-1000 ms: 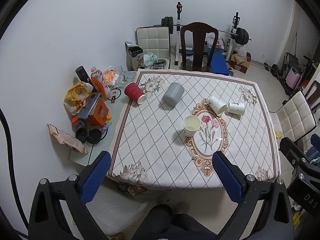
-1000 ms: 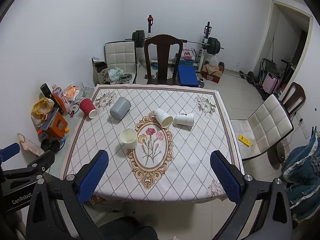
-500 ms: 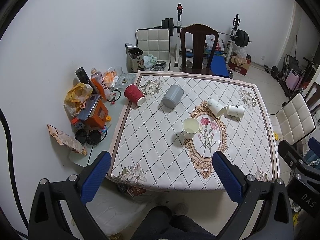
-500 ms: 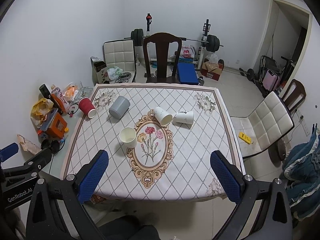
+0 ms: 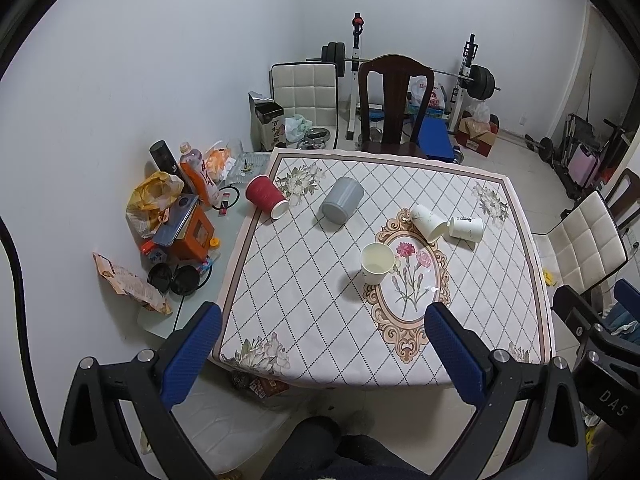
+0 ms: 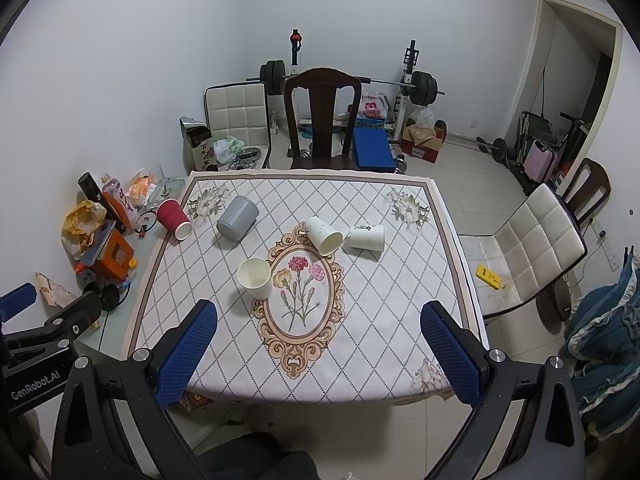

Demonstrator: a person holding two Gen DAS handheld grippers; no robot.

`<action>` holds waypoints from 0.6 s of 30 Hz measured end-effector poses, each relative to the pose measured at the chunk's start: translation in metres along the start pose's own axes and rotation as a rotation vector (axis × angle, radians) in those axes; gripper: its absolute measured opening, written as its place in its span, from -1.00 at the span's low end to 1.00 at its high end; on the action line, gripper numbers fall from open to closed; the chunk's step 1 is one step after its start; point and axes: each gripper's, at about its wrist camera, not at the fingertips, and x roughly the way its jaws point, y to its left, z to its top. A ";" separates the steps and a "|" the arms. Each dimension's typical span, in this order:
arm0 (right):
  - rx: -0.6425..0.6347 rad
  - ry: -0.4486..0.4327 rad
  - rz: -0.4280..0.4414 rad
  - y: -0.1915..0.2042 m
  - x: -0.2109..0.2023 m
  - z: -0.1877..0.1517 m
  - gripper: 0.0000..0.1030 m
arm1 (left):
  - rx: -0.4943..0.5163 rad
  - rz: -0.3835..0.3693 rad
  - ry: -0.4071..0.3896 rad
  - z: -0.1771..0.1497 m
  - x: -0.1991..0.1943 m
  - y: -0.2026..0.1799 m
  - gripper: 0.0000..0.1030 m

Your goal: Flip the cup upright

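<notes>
left gripper (image 5: 322, 330): jaws wide apart, holding nothing, hanging back off the near table edge
right gripper (image 6: 318, 328): same, spread and free
cream paper cup (image 6: 255, 278): upright already, by the floral oval
white cups (image 6: 325, 236), (image 6: 367, 237): tipped mid-table, mouths roughly toward us, touching I think
grey cup (image 6: 237, 219): on its side, open cloth around
red cup (image 6: 173, 219): tipped at the left table edge, little room there

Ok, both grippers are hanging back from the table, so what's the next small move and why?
Probably bring the right gripper forward and down toward the white cup lying on its side by the medallion. Both grippers are open and empty, short of the table; the cream cup already stands upright, while four others lie tipped.
</notes>
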 end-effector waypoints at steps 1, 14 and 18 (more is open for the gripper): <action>0.001 0.000 -0.001 -0.001 0.000 0.001 0.99 | 0.000 0.000 0.000 0.000 0.000 0.000 1.00; 0.007 -0.001 0.001 -0.001 -0.001 0.003 0.99 | 0.002 0.001 -0.007 0.002 -0.003 0.001 1.00; 0.007 -0.001 0.000 -0.001 -0.001 0.004 0.99 | 0.002 0.001 -0.008 0.003 -0.003 0.001 1.00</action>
